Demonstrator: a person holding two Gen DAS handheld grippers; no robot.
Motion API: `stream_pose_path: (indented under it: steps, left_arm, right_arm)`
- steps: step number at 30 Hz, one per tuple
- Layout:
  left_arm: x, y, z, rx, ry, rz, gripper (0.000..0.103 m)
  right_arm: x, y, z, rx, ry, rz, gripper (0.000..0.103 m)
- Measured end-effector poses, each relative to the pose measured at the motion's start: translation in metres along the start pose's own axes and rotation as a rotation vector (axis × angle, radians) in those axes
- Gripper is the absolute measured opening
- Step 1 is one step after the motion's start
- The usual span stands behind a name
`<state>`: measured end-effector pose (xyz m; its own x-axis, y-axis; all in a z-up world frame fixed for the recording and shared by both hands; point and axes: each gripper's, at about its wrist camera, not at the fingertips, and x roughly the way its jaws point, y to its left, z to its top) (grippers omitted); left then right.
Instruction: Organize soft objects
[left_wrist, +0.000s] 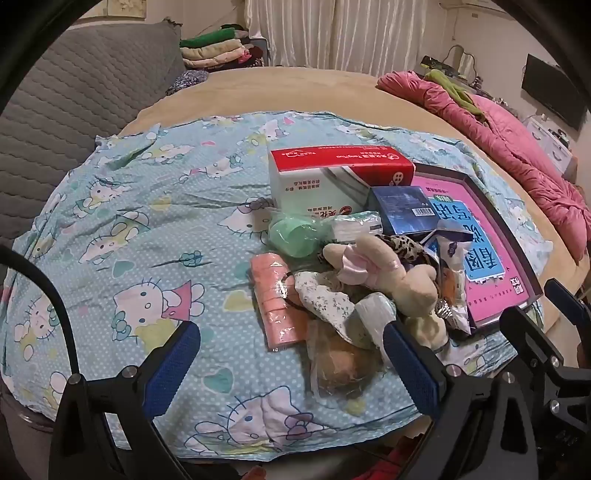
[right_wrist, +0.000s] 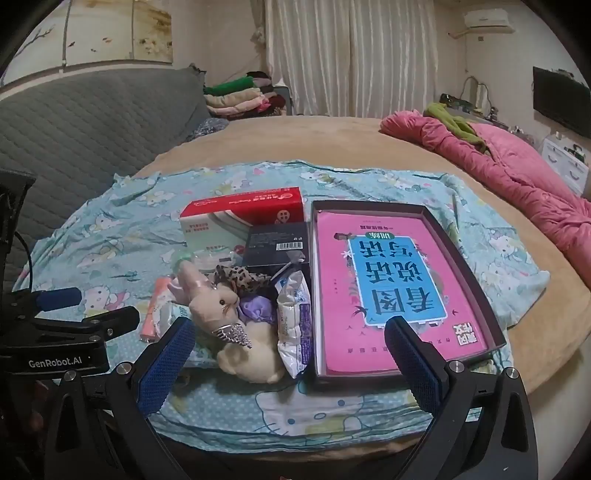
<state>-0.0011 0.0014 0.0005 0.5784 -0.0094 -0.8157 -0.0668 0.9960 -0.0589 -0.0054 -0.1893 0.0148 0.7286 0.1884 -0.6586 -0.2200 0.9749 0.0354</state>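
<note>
bunny (right_wrist: 225, 306): fuzzy plush, matt
sheet (left_wrist: 129, 221): thin printed cotton, a bit wrinkly
snack bag (right_wrist: 293, 328): shiny crinkly plastic
box (right_wrist: 476, 291): matt cardboard
gripper pads (right_wrist: 168, 369): rough blue rubber

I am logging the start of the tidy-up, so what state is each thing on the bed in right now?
Left gripper: open, holding nothing.
Right gripper: open, holding nothing.
Plush rabbit: lying on the pile, not gripped.
Dark tray: open, no lid, a pink book flat inside.
Red and white box: closed, behind the pile.
Dark small box: closed.
Snack packet: sealed, beside the tray.
Patterned sheet: spread flat, wrinkled.
</note>
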Motion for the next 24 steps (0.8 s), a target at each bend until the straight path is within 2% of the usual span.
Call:
stream_pose_path:
  steps: [9,14,16,24]
  left_arm:
    - [0.003,0.0,-0.002,0.006,0.011,0.009,0.1]
    - [0.004,-0.004,-0.002,0.012,0.016,0.01,0.1]
    - [0.004,-0.003,-0.001,0.011,0.017,0.007,0.1]
    - [0.007,-0.004,-0.002,0.009,0.018,-0.001,0.1]
  right_arm:
    - [0.005,-0.004,0.0,0.008,0.005,-0.011,0.103]
    - [0.005,0.008,-0.001,0.009,0.008,-0.015,0.103]
    - [0.003,-0.005,-0.001,0.026,0.011,-0.009,0.103]
    - [0.003,-0.005,0.0,0.027,0.013,-0.006,0.103]
